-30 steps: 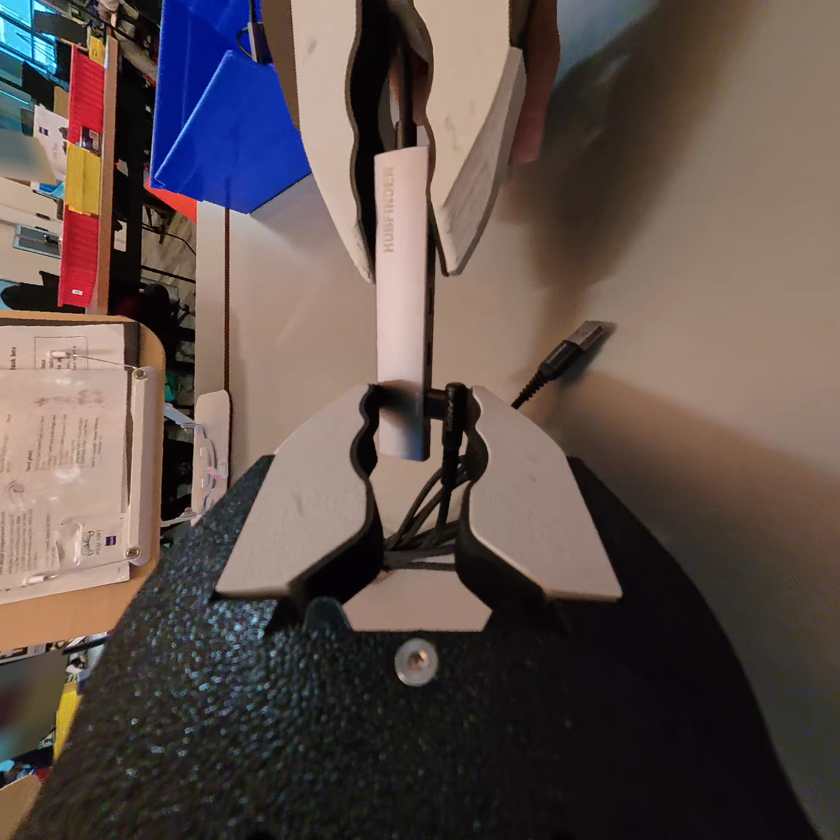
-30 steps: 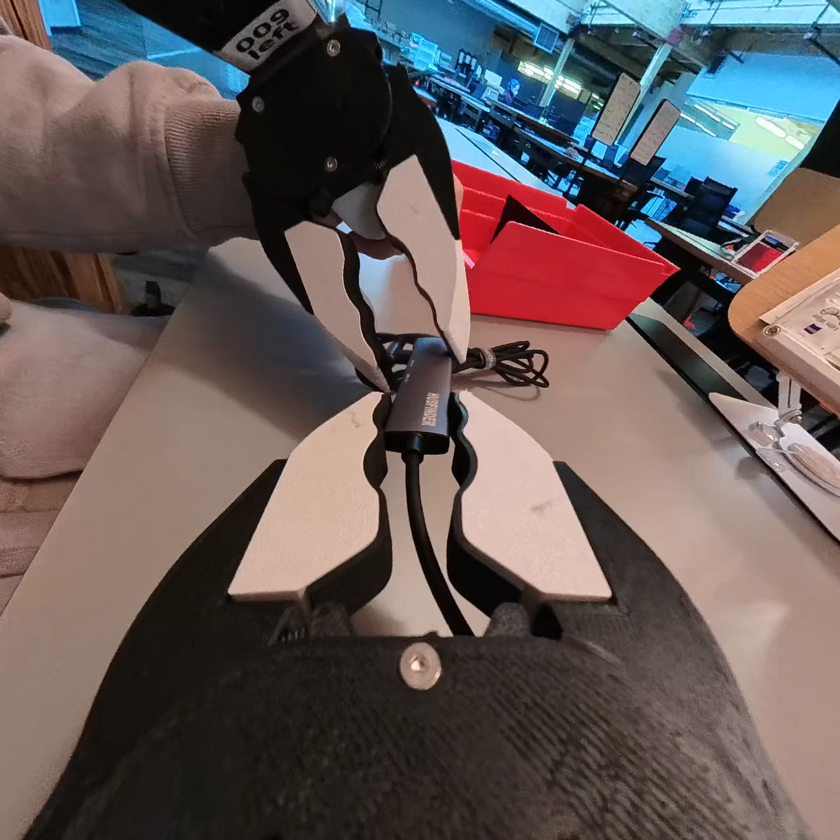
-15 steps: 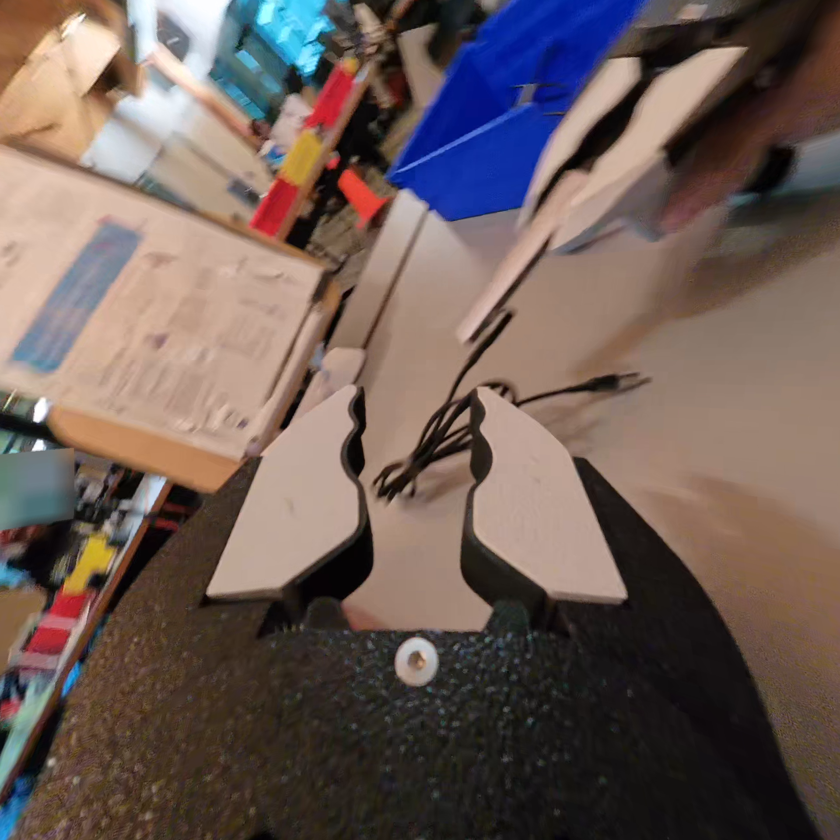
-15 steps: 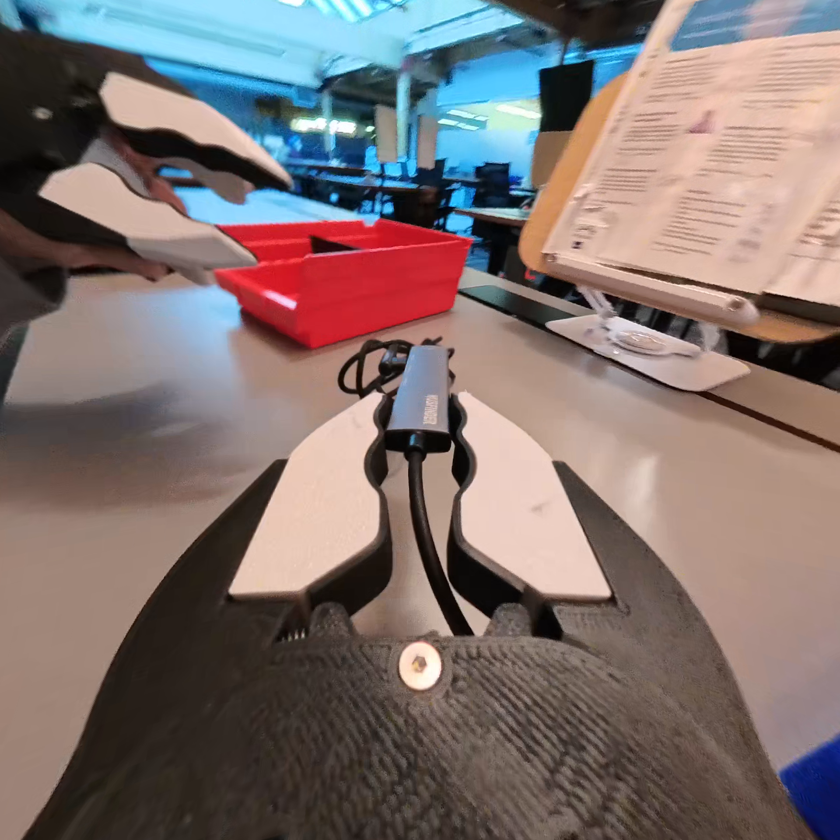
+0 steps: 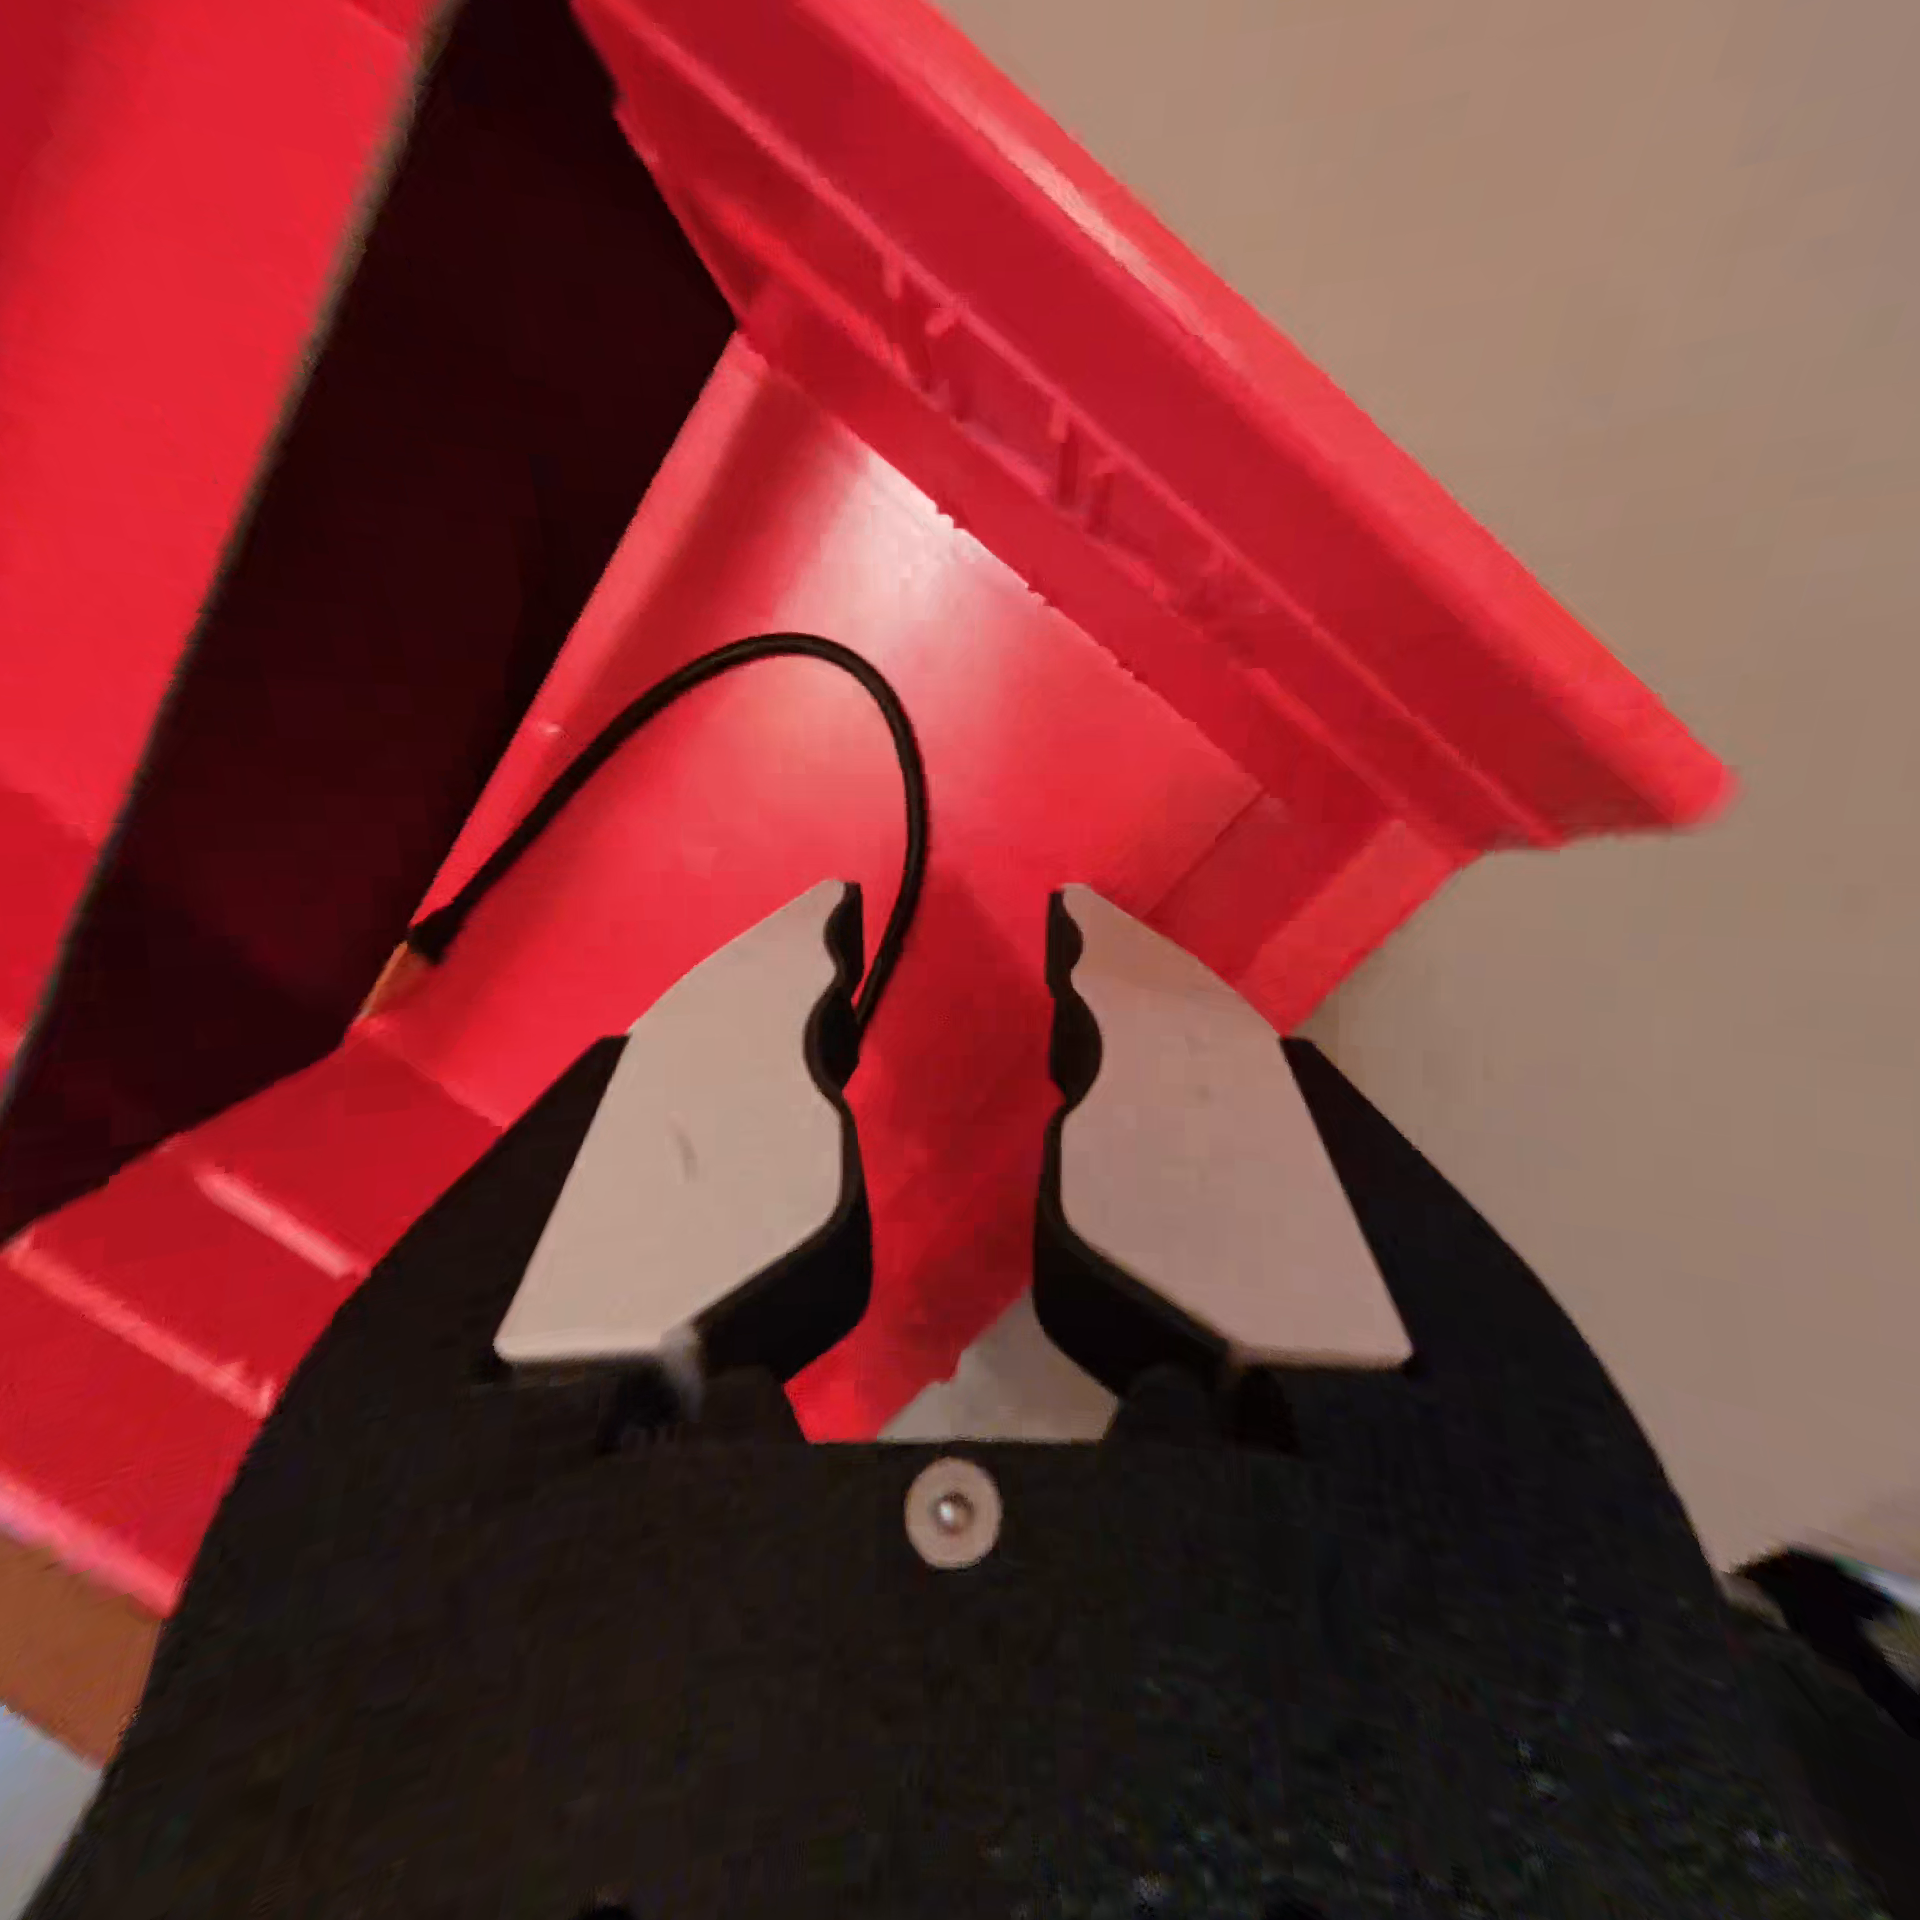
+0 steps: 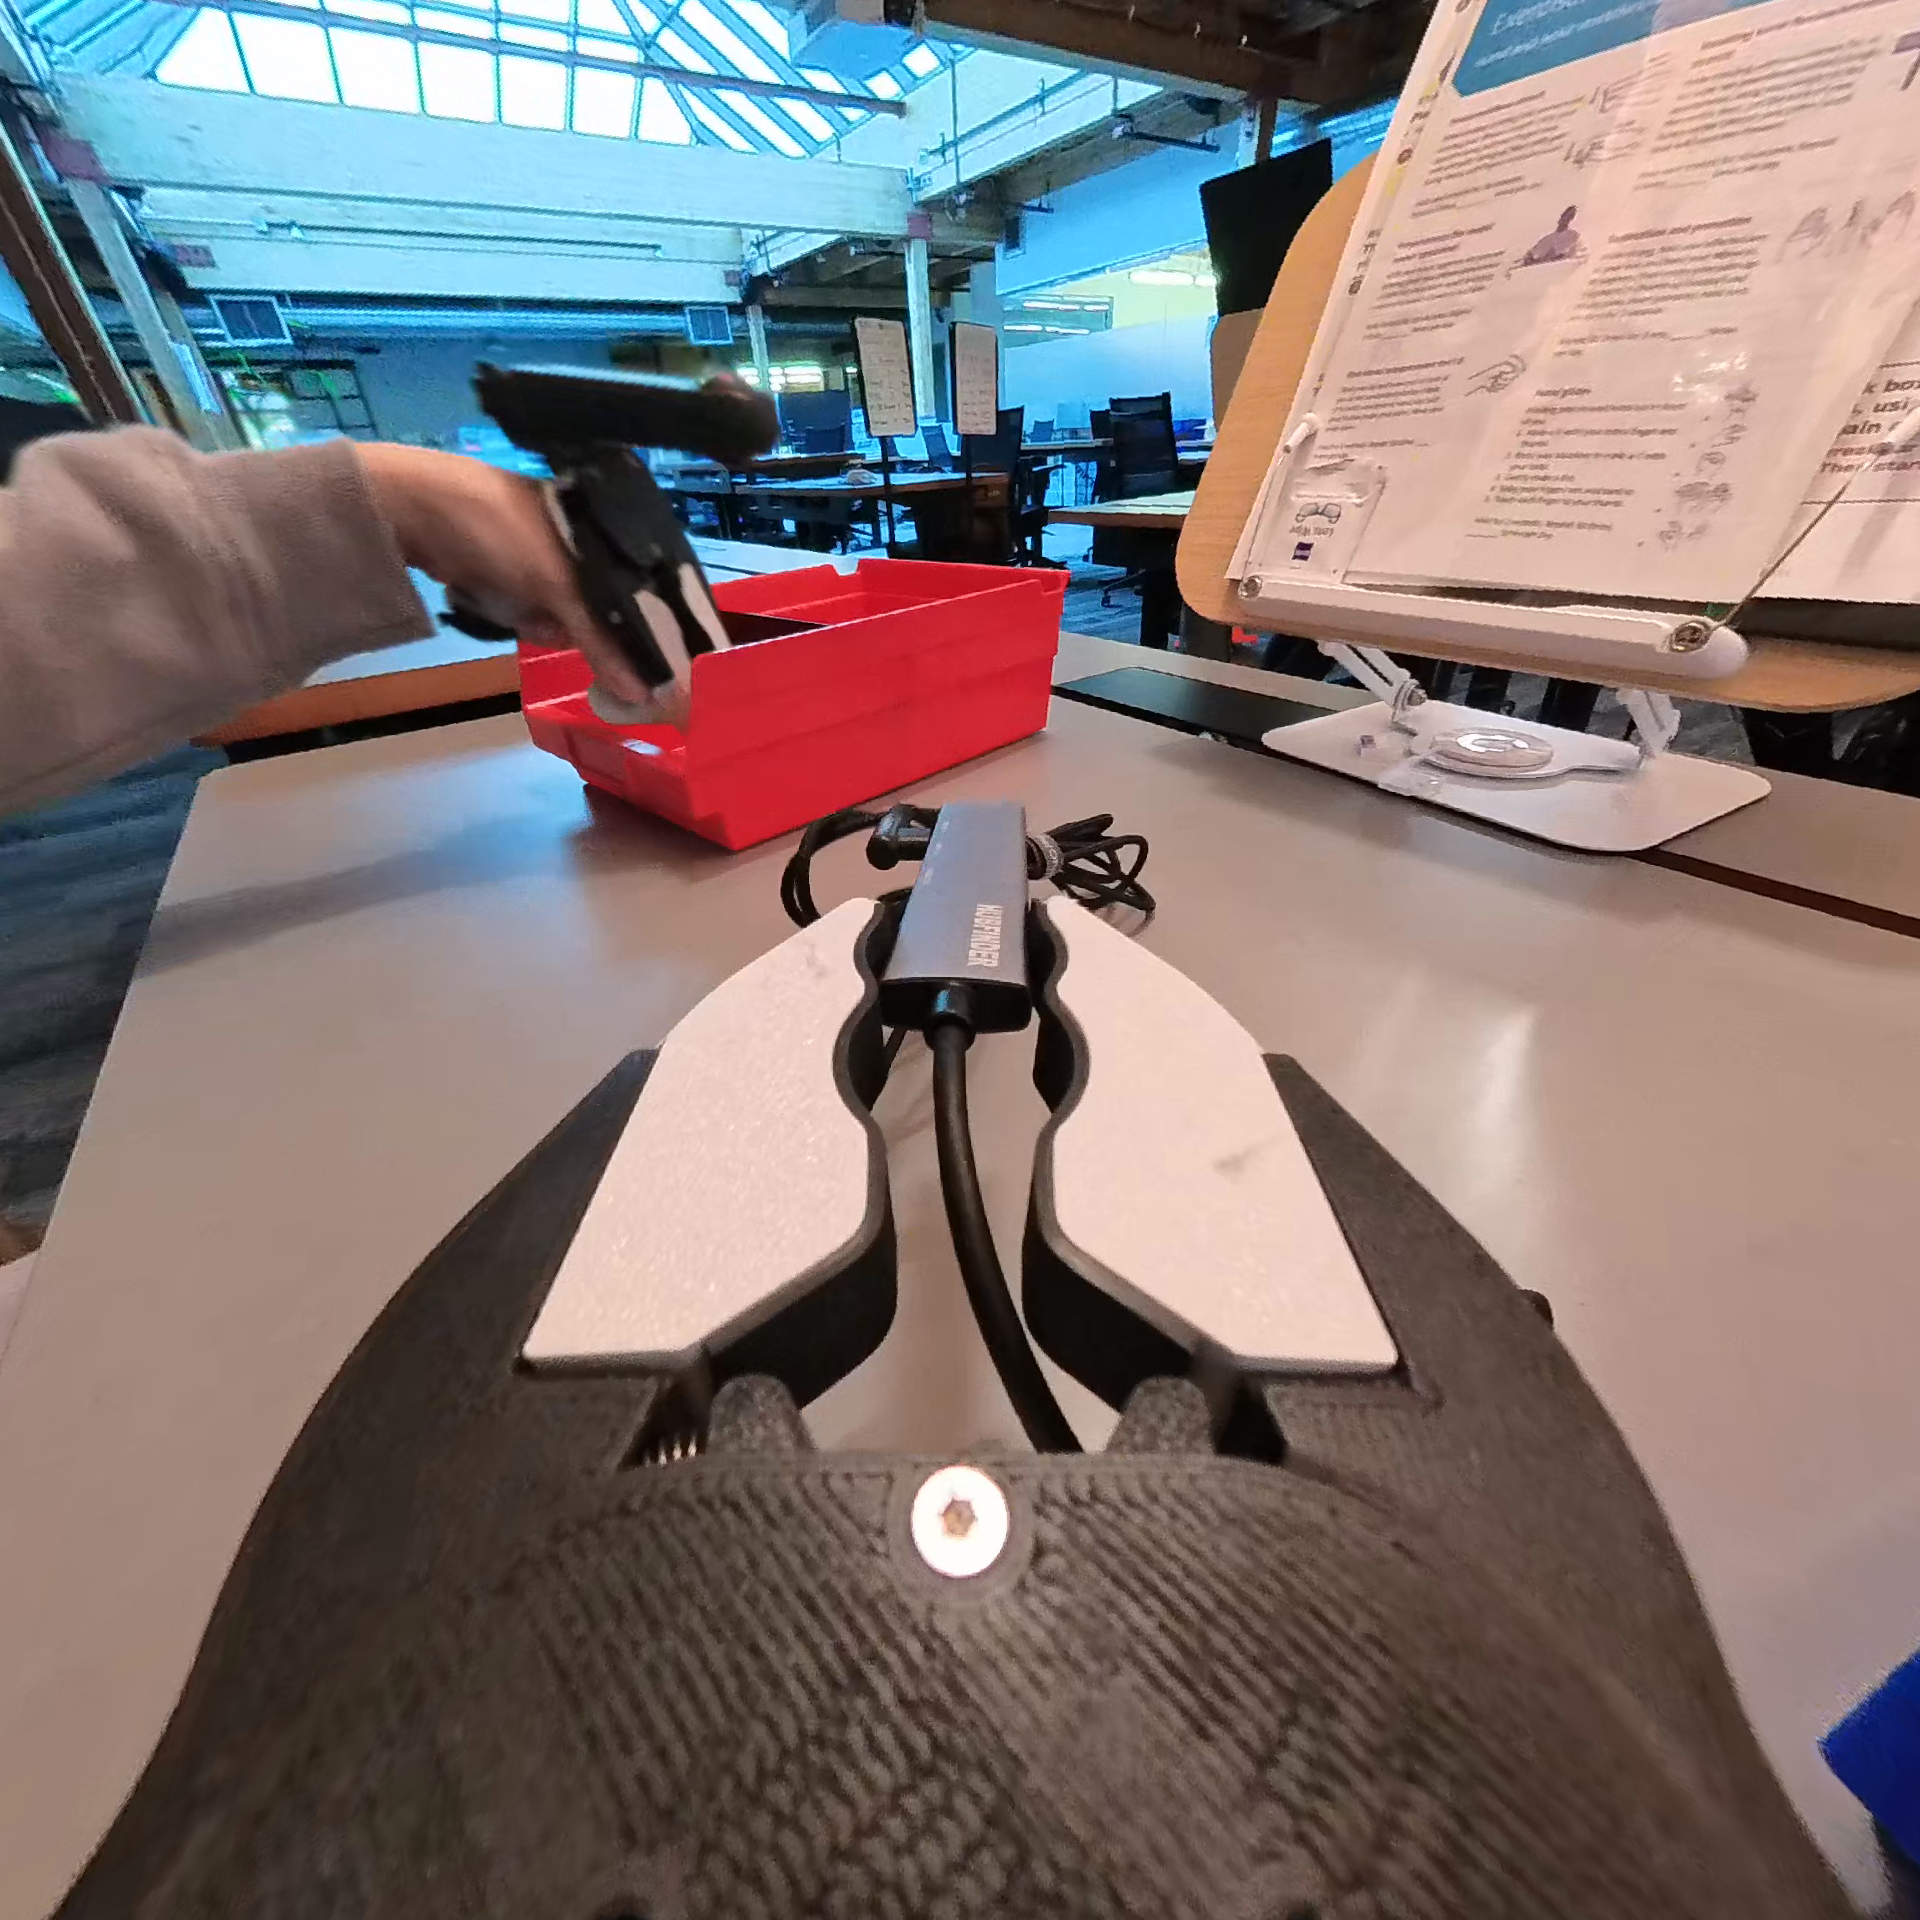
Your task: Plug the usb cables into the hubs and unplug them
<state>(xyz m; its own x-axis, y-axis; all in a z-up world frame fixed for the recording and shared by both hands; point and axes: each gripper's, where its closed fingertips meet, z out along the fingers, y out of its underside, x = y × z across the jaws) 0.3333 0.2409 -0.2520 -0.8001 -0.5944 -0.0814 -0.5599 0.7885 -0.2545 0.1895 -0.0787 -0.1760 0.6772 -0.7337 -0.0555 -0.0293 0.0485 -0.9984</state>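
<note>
My right gripper [image 6: 956, 906] is shut on a grey USB hub [image 6: 971, 862], held low over the table with the hub pointing forward. The hub's thick black lead [image 6: 961, 1164] runs back between the fingers. A bundled black USB cable [image 6: 1101, 868] lies on the table just behind the hub. My left gripper [image 5: 954, 914] is open and points down into a red bin [image 5: 1195, 499]. A thin black cable [image 5: 894, 717] loops in the bin and passes beside the left finger. In the right wrist view the left gripper [image 6: 670, 629] hangs over the bin's near left corner.
The red bin [image 6: 831, 727] stands at the far middle of the grey table [image 6: 1558, 1039], with a dark divider [image 5: 395, 582] inside. A document stand on a white base [image 6: 1507, 774] is at the right. A blue object [image 6: 1875, 1756] shows at the lower right corner. The grippers' ends are close to 35 centimetres from one another.
My left gripper let go at the hub's end, opened and swung away to the red bin. My right gripper kept the hub and turned with it to face along the table.
</note>
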